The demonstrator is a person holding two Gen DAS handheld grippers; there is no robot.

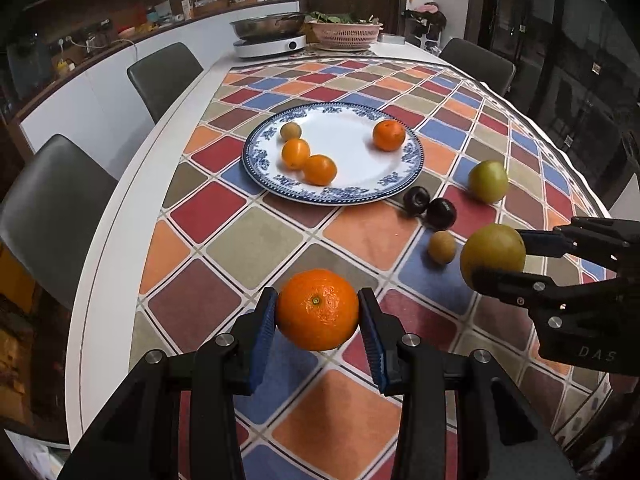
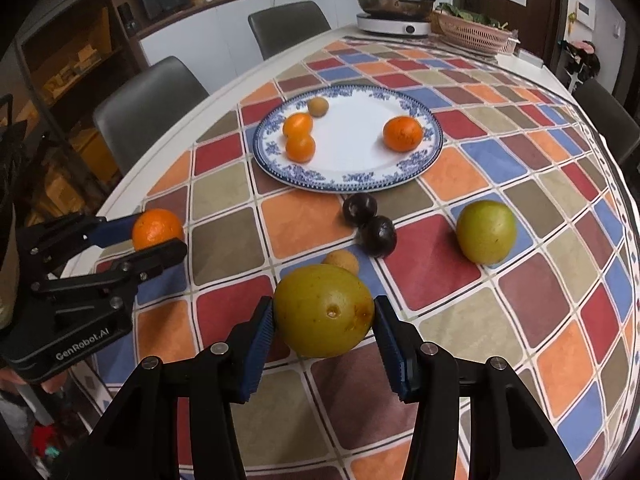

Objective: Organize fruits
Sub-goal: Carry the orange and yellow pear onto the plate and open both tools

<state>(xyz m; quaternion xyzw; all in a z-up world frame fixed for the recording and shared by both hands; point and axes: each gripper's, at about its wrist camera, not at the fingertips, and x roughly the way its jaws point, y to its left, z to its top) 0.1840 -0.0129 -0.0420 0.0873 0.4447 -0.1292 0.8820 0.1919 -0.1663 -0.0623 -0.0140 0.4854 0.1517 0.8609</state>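
My left gripper [image 1: 318, 312] is shut on an orange [image 1: 318, 309] and holds it above the table's near side; it also shows in the right wrist view [image 2: 160, 240]. My right gripper [image 2: 324, 320] is shut on a yellow-green fruit [image 2: 324, 310], also seen in the left wrist view [image 1: 492, 252]. A blue-rimmed white plate [image 1: 344, 148] holds three oranges and a small brown fruit [image 1: 290, 131]. On the cloth lie another green fruit [image 1: 488, 182], two dark plums [image 1: 416, 200] [image 1: 441, 213] and a small brown fruit [image 1: 441, 247].
The table has a checkered cloth [image 1: 260, 248]. At its far end stand an induction cooker with a metal pan [image 1: 270, 36] and a pink basket of greens [image 1: 346, 32]. Grey chairs [image 1: 164, 76] line the left side and one [image 1: 476, 62] the right.
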